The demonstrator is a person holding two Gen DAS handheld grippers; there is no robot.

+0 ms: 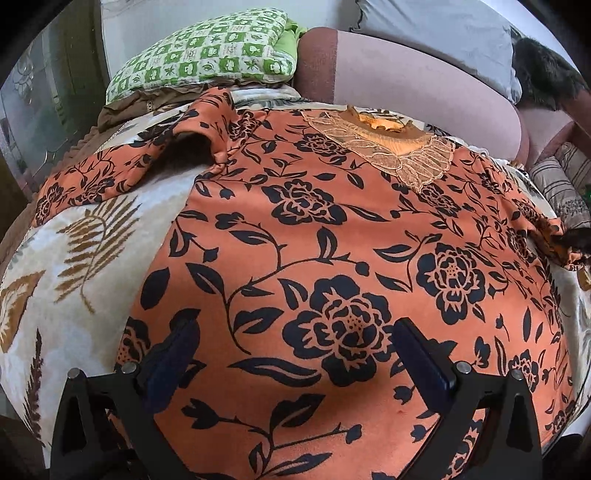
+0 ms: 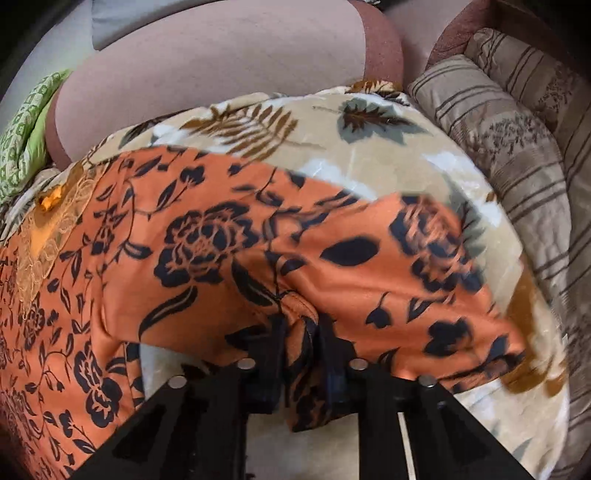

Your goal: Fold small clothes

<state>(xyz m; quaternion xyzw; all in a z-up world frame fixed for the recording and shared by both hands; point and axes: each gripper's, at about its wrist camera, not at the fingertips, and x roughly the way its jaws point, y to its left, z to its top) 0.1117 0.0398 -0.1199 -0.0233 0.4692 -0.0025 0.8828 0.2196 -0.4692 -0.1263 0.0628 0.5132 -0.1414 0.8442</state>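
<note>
An orange top with black flowers (image 1: 332,258) lies spread flat on a cream leaf-print blanket (image 1: 74,277), its lace neckline (image 1: 388,147) at the far end. Its left sleeve (image 1: 110,173) lies out to the side. My left gripper (image 1: 295,332) is open and hovers over the lower body of the top, fingers wide apart. My right gripper (image 2: 301,332) is shut on the top's right sleeve (image 2: 369,266) and holds it lifted off the blanket (image 2: 369,147); the sleeve is blurred.
A green-checked pillow (image 1: 207,51) and a pink bolster (image 1: 424,103) lie beyond the neckline. A grey pillow (image 1: 443,29) and dark fur (image 1: 543,77) sit at the back right. Striped cushions (image 2: 517,147) line the right side.
</note>
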